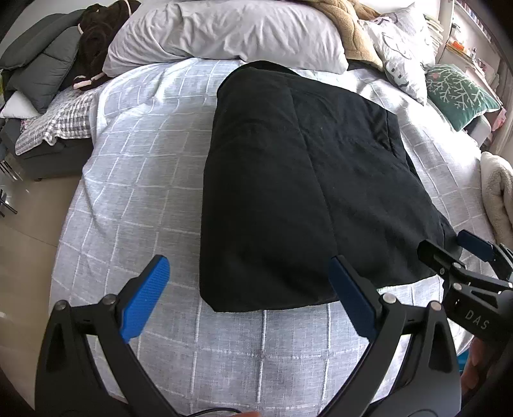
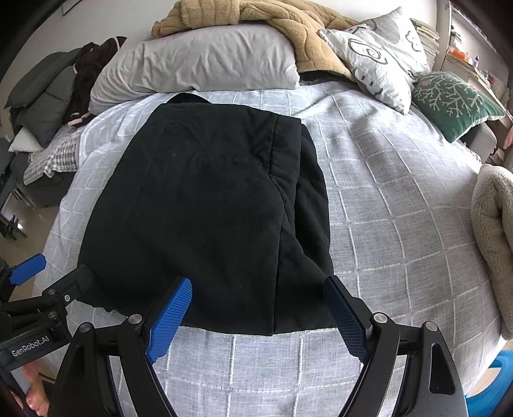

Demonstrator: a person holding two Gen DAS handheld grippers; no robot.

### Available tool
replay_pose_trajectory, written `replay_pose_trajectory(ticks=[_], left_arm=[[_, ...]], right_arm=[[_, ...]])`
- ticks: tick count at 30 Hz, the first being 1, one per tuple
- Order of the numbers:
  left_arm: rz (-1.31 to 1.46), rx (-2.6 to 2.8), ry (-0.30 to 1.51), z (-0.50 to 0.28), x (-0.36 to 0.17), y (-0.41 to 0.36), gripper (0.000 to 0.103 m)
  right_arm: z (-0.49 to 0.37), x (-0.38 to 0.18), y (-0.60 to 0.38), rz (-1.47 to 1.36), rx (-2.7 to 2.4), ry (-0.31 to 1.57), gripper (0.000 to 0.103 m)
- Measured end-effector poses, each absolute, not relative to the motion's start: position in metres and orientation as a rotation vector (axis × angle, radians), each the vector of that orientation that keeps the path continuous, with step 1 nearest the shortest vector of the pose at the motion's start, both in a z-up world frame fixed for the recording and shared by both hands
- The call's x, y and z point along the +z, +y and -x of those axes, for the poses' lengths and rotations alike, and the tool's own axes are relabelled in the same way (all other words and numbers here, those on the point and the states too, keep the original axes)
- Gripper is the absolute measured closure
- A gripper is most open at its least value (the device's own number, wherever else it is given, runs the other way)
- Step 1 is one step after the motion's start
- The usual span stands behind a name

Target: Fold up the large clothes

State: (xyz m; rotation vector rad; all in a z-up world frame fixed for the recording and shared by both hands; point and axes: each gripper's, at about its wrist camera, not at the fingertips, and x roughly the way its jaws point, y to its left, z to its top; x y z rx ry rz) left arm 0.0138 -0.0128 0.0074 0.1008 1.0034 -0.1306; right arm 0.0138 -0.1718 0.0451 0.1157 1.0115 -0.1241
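A large black padded garment [image 1: 298,179] lies folded into a long rectangle on the grey checked bedspread [image 1: 141,179]; it also shows in the right wrist view [image 2: 205,208]. My left gripper [image 1: 248,272] is open and empty, just above the garment's near left corner. My right gripper [image 2: 256,293] is open and empty over the garment's near right hem. The right gripper also appears at the right edge of the left wrist view [image 1: 455,253], and the left gripper at the left edge of the right wrist view [image 2: 48,272].
A white pillow [image 1: 224,32], a tan fleece blanket [image 2: 256,16], a patterned pillow [image 2: 378,54] and a green cushion [image 2: 455,99] lie at the bed's head. Dark clothes [image 1: 96,41] pile at the left. A cream fleece [image 2: 493,243] hangs at the right.
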Motion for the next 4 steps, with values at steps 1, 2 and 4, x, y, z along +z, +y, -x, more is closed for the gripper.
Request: replay_pose_trajectory(ticks=[1, 2, 4], left_arm=[[-0.102, -0.13, 1.003, -0.013, 0.0077, -0.0131, 0.004], [-0.103, -0.129, 1.002, -0.0131, 0.0078, -0.013, 0.004], [-0.103, -0.138, 1.0, -0.013, 0.0086, -0.0124, 0.004]], right_arm=[[-0.0139, 0.0448, -0.1717, -0.114, -0.124, 1.012, 0.017], [-0.0139, 0.0446, -0.1714, -0.113, -0.124, 1.012, 0.017], [-0.0139, 0.0441, -0.1713, -0.11, -0.125, 1.013, 0.017]])
